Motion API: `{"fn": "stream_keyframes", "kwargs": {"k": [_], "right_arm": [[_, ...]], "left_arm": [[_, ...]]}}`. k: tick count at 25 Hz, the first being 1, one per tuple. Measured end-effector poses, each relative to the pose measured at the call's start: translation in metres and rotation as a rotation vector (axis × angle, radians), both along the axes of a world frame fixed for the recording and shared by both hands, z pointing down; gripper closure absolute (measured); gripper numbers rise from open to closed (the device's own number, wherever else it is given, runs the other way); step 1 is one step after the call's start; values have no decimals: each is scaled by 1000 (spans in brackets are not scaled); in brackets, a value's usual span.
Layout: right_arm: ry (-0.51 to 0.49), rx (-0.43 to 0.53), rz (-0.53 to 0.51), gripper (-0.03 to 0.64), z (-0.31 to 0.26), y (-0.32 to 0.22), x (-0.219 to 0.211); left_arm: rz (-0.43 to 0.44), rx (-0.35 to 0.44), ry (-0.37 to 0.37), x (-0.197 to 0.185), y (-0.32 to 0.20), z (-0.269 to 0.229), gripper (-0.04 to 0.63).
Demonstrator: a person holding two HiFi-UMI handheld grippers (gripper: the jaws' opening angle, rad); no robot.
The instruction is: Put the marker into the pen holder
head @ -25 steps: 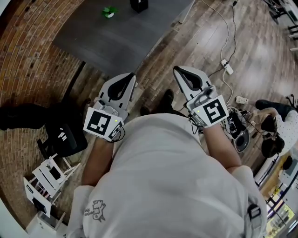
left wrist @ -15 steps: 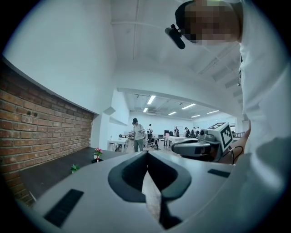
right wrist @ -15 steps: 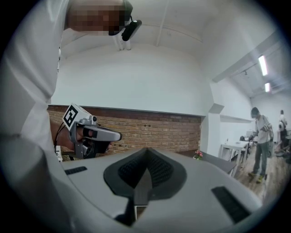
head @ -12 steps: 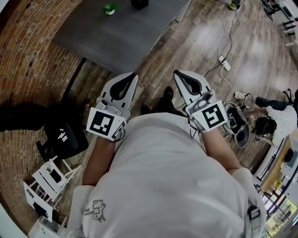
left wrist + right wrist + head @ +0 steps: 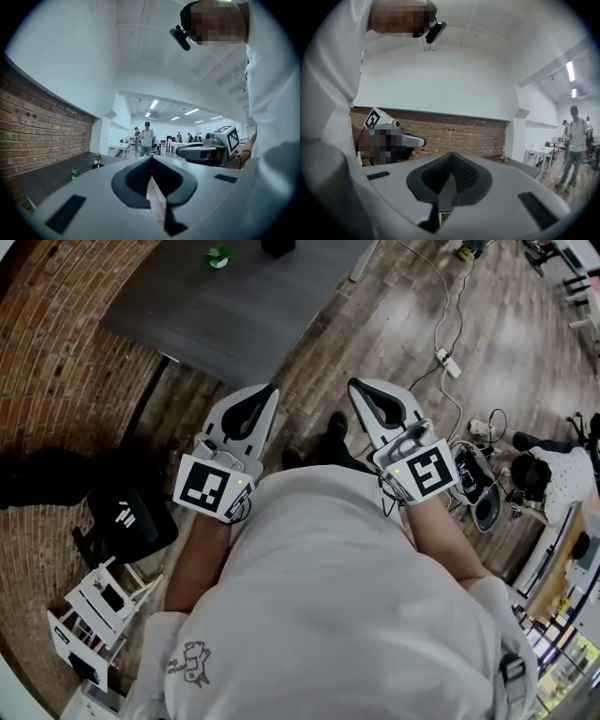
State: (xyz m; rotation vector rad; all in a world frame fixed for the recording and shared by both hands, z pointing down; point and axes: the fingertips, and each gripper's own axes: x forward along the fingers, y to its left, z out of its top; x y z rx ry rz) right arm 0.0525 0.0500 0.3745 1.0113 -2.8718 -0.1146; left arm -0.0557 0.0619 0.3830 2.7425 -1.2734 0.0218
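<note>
Plenty of stuff around, none of it between the grippers and the table. The dark grey table [image 5: 244, 306] stands ahead across a strip of wood floor [image 5: 394, 315]. Toward the far side of the tabletop is a small green thing [image 5: 218, 257], and a bit right of it, not touching, a black pot [image 5: 277, 247] that shows pink flowers in the left gripper view. Whether the green thing is the marker, honestly can't tell, it's too small.

Brick wall [image 5: 66, 352] runs along the left. Below it there's a black chair [image 5: 127, 521] and a white rack [image 5: 94, 601]. Cables and a power strip [image 5: 444, 362] trail over the floor on the right, with another person [image 5: 544, 474] near the right edge.

Both hands are tucked in close in front of the white shirt [image 5: 328, 596], side by side and pointing level toward the table. The left gripper [image 5: 269, 392] has its jaws pressed together with nothing in them. Same for the right gripper [image 5: 353, 383]: clamped closed and empty.
</note>
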Motion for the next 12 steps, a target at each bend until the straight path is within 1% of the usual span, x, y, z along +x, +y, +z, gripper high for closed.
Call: {"fn": "stream_keyframes", "kwargs": {"k": [12], "right_arm": [[16,6,-20,612,-1,-6,-9]], "left_arm": [[-12,3,11,-5,-4,-1,584]]}}
